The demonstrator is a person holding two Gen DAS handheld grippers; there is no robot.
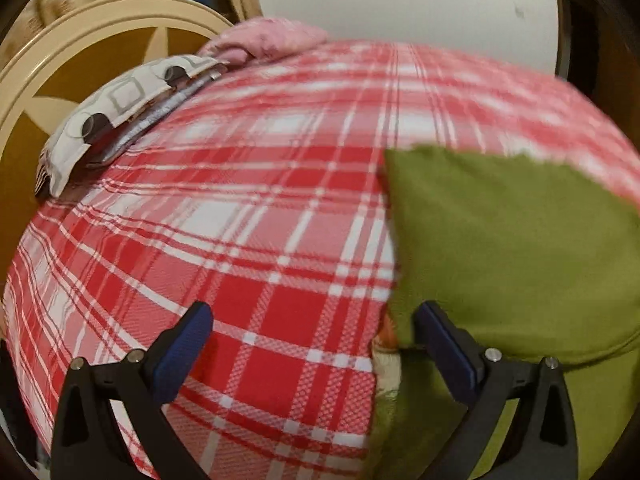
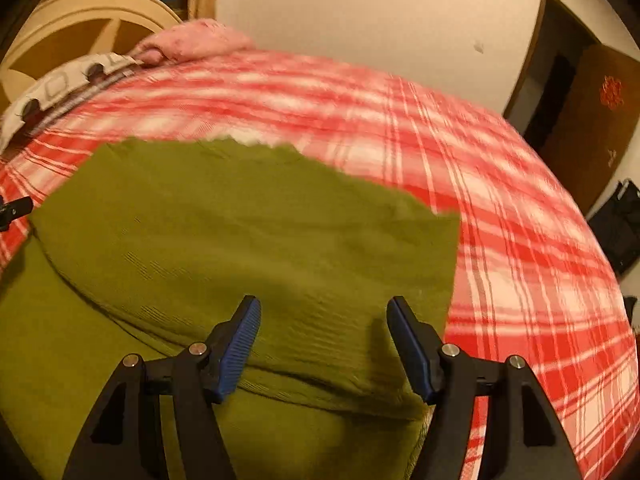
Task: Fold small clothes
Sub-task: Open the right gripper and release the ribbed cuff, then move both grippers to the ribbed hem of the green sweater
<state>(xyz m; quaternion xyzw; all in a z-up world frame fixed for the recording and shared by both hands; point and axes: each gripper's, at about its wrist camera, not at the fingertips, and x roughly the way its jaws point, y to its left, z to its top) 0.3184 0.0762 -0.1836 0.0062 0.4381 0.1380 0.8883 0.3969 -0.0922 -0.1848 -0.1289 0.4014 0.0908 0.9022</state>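
Observation:
An olive green garment [image 2: 248,236] lies folded over on a red and white plaid bedspread [image 2: 520,248], its upper layer ending in a ragged far edge. My right gripper [image 2: 322,344] hovers open above the near fold of the garment, nothing between its blue pads. In the left wrist view the green garment [image 1: 512,252] fills the right side. My left gripper [image 1: 312,344] stands open over the plaid bedspread [image 1: 248,240] at the garment's left edge; its right finger [image 1: 444,344] is beside the cloth, and nothing is held.
A white pillow with grey squares and dark circles [image 1: 116,108] and a pink blanket [image 1: 272,38] lie at the bed's far left. Behind them is a cream and brown headboard [image 1: 76,52]. A white wall [image 2: 360,12] and a brown door [image 2: 592,120] stand beyond.

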